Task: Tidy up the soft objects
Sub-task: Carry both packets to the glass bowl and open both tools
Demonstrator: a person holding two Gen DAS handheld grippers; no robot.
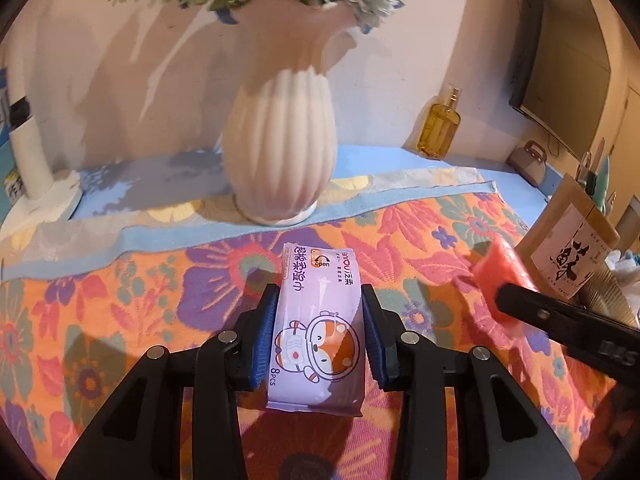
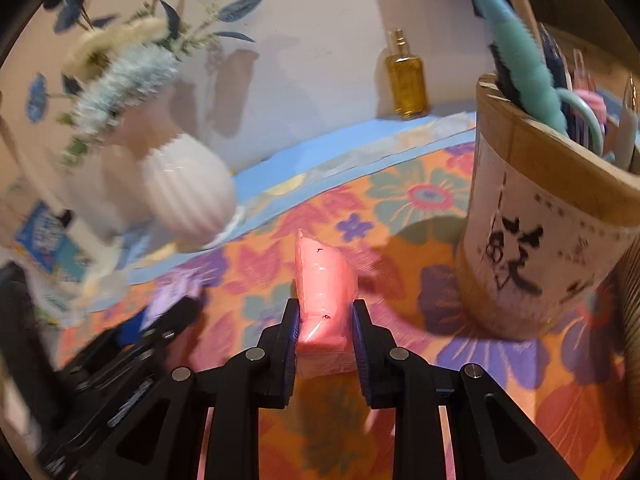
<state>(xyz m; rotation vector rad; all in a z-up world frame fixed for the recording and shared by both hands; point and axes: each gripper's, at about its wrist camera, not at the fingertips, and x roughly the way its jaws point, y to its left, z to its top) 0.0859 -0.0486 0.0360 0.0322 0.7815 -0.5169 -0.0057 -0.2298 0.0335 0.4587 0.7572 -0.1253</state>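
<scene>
The left gripper (image 1: 320, 332) was partly closed on a lilac pack of wet wipes (image 1: 318, 320), its blue pads pressed against the pack's two long sides, above the flowered orange tablecloth (image 1: 120, 320) just in front of the ribbed white vase (image 1: 280, 152). The right gripper (image 2: 326, 340) stood narrowly closed on a pink plastic-wrapped packet (image 2: 324, 288), clamped at its near end, left of the bamboo utensil holder (image 2: 532, 232). An amber bottle (image 2: 406, 76) stood by the wall.
</scene>
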